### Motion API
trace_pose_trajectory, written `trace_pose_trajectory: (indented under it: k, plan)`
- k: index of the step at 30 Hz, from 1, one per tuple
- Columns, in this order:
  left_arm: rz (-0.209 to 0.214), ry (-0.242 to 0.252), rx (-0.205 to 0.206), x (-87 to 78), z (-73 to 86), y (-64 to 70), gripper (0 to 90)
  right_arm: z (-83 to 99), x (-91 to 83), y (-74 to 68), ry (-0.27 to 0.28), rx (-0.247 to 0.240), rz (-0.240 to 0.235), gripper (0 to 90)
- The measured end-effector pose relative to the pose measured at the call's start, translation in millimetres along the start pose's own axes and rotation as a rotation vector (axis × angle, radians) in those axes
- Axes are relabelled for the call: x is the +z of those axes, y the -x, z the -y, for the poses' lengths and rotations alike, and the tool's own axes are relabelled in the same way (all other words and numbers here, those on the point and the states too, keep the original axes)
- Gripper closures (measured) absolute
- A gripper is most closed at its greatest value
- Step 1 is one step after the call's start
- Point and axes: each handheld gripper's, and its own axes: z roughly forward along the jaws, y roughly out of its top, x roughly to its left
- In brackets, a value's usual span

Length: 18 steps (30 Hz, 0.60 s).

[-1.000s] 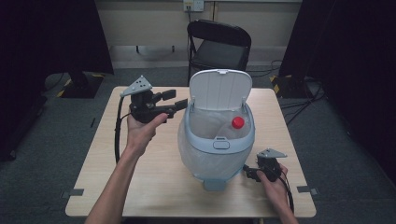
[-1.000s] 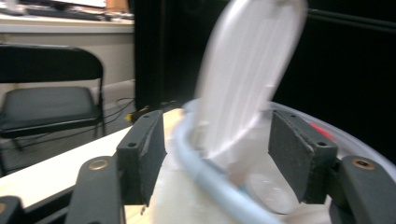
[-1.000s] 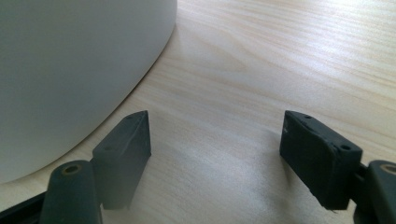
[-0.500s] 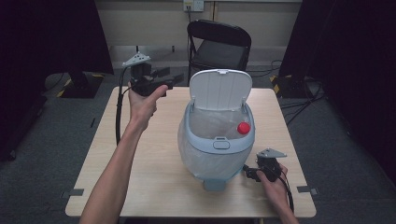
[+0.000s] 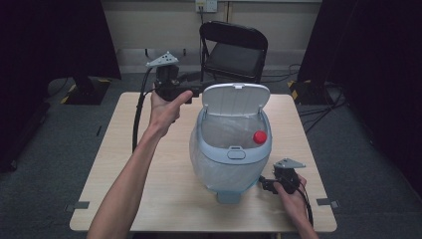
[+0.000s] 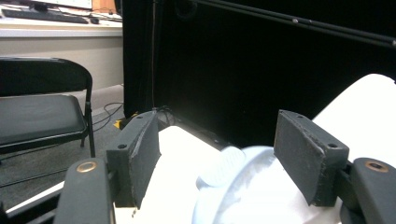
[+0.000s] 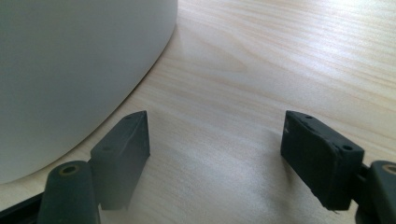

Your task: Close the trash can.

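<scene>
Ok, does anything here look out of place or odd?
Nothing is spilled or damaged. The bin stands upright on the table, lid open, and a red-capped item lies inside against the liner.

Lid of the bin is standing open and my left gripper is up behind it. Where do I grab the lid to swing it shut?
Take the lid by its free top edge, the thin rounded rim opposite the hinge. It stands upright, so bring the open left gripper down over that edge from behind and above, one jaw on each face, probably easiest near the middle.
</scene>
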Motion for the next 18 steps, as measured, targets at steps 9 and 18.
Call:
trace_pose_trajectory:
  k: [9,18]
  plan:
    - [0.042,0.006,0.016,-8.9,21.7,25.2,29.4,0.0,0.0,-0.1,0.0,0.001,0.0,22.8]
    - [0.059,-0.041,0.101,-11.3,36.6,53.5,26.8,0.0,0.0,-0.1,0.0,0.0,0.001,22.8]
